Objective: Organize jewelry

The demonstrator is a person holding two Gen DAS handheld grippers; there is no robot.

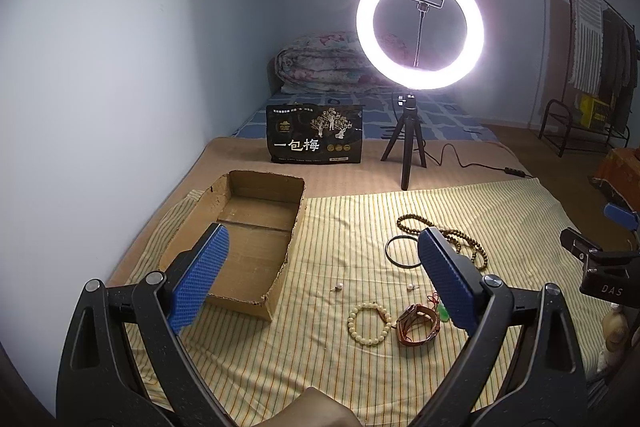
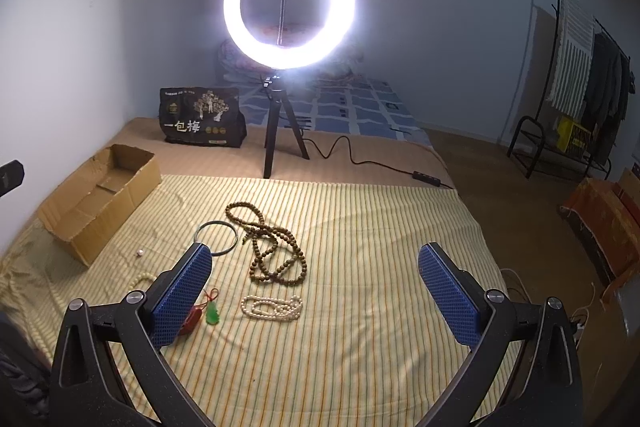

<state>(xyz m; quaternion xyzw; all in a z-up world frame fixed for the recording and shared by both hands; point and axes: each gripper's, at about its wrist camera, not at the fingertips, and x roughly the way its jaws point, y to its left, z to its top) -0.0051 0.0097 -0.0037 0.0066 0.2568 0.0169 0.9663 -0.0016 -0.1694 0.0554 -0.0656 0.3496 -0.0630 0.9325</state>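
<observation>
Jewelry lies scattered on a yellow striped cloth (image 2: 360, 267) spread over the bed, with nothing in either tool. Nearest in the left wrist view, the left gripper (image 1: 324, 283) hangs above the cloth with its blue-padded jaws spread wide and empty. Just under and between its fingers sit a cream bead bracelet (image 1: 369, 323) and, beside it, a brown leather watch (image 1: 418, 323); a green pendant on a red cord (image 2: 212, 315) lies next to the watch. Two small pearl earrings (image 1: 338, 287) rest a little further on, apart from each other.

The right gripper (image 2: 316, 283) likewise hovers with jaws fully parted, gripping nothing. Between its fingers lies a coiled white pearl necklace (image 2: 272, 307). Beyond that is a long strand of brown wooden beads (image 2: 272, 247), tangled in loops, and just left of it a thin dark bangle (image 2: 216, 239), partly hidden behind the left fingertip.

At the cloth's left edge stands an open cardboard box (image 1: 248, 239), its inside bare. Further back on the tan mattress cover stand a black printed bag (image 1: 314, 135) and a lit ring light (image 2: 288, 3) on a small tripod, its cable trailing right. A folded floral quilt (image 1: 320, 67) lies by the far wall, and a clothes rack (image 2: 580, 79) stands at the right.
</observation>
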